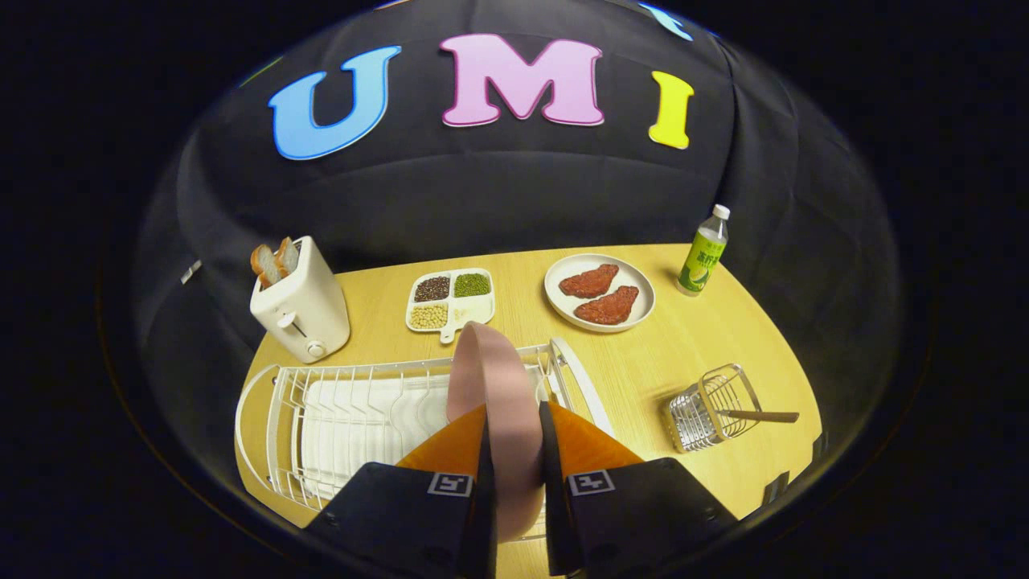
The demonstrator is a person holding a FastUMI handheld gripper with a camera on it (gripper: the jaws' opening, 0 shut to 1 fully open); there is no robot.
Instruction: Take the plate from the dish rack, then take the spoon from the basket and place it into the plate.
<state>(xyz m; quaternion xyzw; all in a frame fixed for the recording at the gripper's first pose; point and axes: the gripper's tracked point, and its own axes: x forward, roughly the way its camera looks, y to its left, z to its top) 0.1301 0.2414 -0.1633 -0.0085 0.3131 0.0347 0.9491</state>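
Your gripper (514,450) is clamped on the plate (497,402); both fingers press its faces, one on each side, and the plate stands on edge between them, its upper rim rising beyond the fingertips; whether its lower edge touches the rack you cannot tell. The rack (338,418) lies on the table (691,354) just under and left of your fingers, white wire with a white tray beneath; its right end curves up just right of the plate. The basket (711,406) lies on its side to the right, well apart from the rack; the spoon (760,416) sticks out of its mouth, handle pointing right. Far left stands a toaster (301,310) with two bread slices (273,259) in its slots; at far centre sits a divided dish (450,301) of beans and grains; right of it is a white plate (599,291) with two reddish meat pieces; far right stands a bottle (703,251) with a white cap.
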